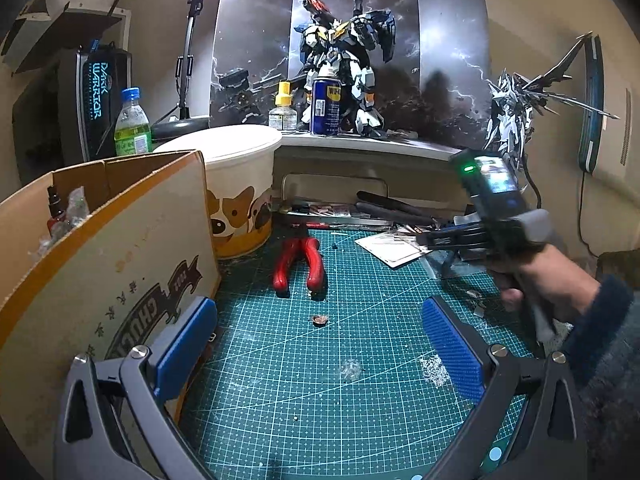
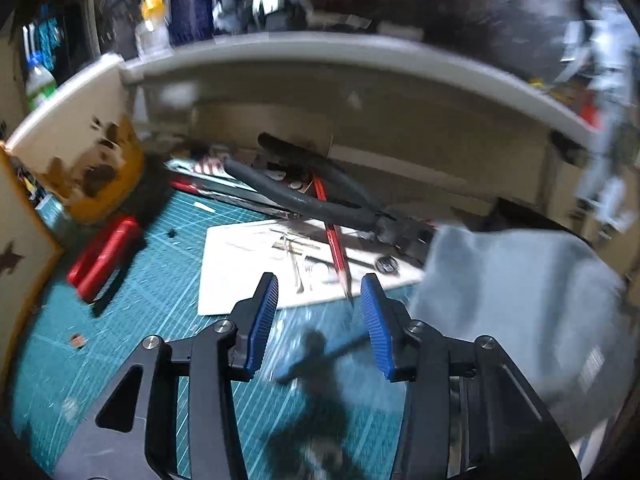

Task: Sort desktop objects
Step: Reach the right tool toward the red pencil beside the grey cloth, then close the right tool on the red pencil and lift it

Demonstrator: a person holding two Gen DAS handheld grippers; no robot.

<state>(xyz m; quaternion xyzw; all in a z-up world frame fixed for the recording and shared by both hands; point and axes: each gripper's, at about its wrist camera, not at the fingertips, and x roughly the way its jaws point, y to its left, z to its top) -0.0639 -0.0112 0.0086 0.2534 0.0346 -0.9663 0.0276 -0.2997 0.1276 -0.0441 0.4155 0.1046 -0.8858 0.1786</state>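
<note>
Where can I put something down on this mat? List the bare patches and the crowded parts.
Free: the green cutting mat between the left tongs, from the red pliers forward, bordered left by the cardboard box; only crumbs there. Crowded: the back edge, with black pliers, red pencil and white sheet, where the right tongs hover.

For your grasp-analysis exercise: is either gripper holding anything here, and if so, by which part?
Nothing is held. The left gripper is open over the cutting mat; the right gripper is open, nearing the red pencil.
</note>
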